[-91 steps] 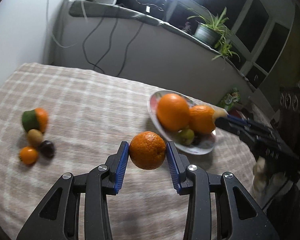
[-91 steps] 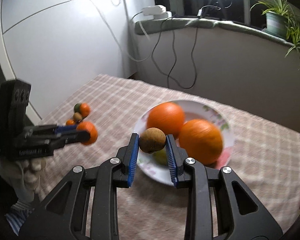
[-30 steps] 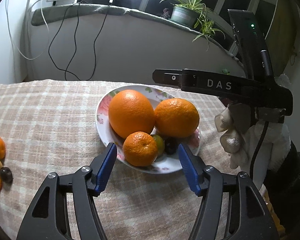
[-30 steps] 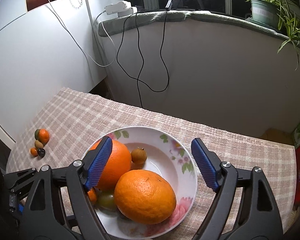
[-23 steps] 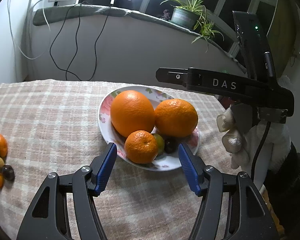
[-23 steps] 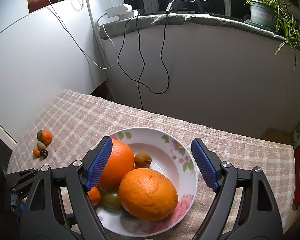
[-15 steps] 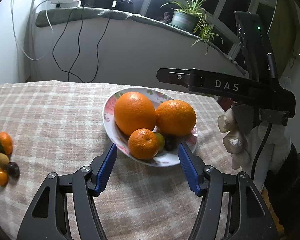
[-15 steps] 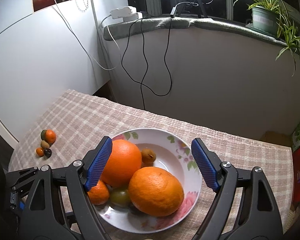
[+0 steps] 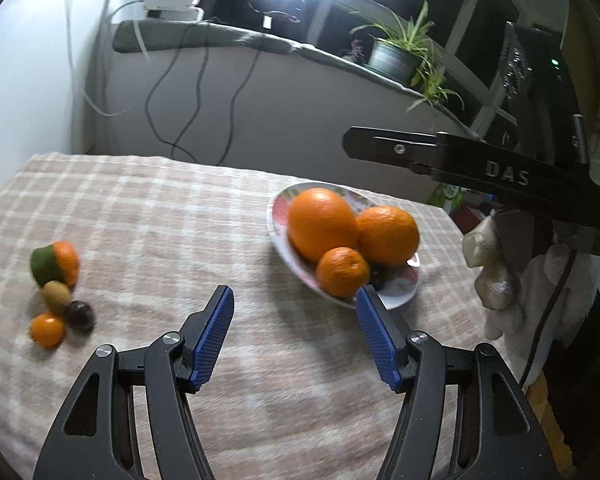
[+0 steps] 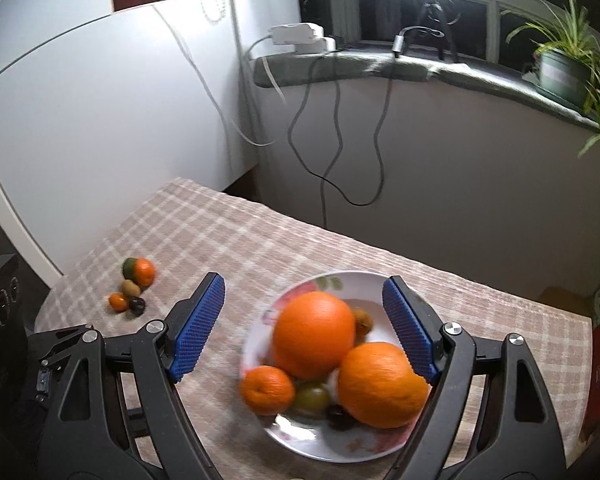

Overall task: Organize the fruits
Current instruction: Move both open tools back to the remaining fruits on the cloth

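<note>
From the left wrist, the left gripper [image 9: 292,332] stood wide open and empty; the loose fruit cluster [image 9: 56,292] lay off to its left, the plate [image 9: 396,296] to its right.

From the right wrist, the right gripper [image 10: 304,324] gaped empty over the plate [image 10: 300,444] (cluster [image 10: 134,286] well apart, so the left looked nearer).

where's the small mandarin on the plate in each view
Left wrist: the small mandarin sits at the plate's near rim, right of centre, beside the right fingertip.
Right wrist: it is lower centre, at the plate's left edge.
Shared landmark: the two big oranges behind it.
</note>
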A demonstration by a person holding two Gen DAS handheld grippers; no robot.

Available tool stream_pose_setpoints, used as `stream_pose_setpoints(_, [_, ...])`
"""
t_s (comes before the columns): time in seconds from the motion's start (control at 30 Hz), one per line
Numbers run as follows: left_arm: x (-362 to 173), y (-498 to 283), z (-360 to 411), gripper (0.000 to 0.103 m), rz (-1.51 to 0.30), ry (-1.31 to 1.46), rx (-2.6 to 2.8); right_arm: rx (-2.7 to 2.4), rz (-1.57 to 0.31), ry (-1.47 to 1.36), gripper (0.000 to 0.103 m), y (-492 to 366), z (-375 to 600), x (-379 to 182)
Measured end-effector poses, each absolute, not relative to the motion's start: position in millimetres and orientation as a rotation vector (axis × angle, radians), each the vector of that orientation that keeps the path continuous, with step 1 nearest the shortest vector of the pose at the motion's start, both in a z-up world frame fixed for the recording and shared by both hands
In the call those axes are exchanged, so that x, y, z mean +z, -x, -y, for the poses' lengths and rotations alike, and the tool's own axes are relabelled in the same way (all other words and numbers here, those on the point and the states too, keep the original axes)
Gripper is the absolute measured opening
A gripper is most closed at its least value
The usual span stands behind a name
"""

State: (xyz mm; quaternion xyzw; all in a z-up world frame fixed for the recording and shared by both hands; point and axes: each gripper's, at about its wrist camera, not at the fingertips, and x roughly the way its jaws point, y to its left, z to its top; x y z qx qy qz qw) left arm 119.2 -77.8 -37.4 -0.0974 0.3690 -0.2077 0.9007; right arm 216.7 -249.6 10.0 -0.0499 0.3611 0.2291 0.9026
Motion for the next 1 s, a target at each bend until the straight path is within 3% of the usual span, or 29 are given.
stream_pose_setpoints(0.33, [-44.7,-102.2,21.3,0.062,-0.758,0.192,-0.32,0.579,-0.757,0.142,0.084,-199.2,201.3,6.1])
stream_pose_setpoints(0.8, [-66.2,-99.5,-49.1,0.046,-0.798,0.19,-0.166,0.722,-0.823,0.219,0.084,-183.9,127.7,-24.3])
stream_pose_setpoints(1.0, [-72.2,-107.5,-54.8,0.04,-0.818,0.174,-0.171,0.775,-0.888,0.242,0.064,-187.5,98.7,-49.0])
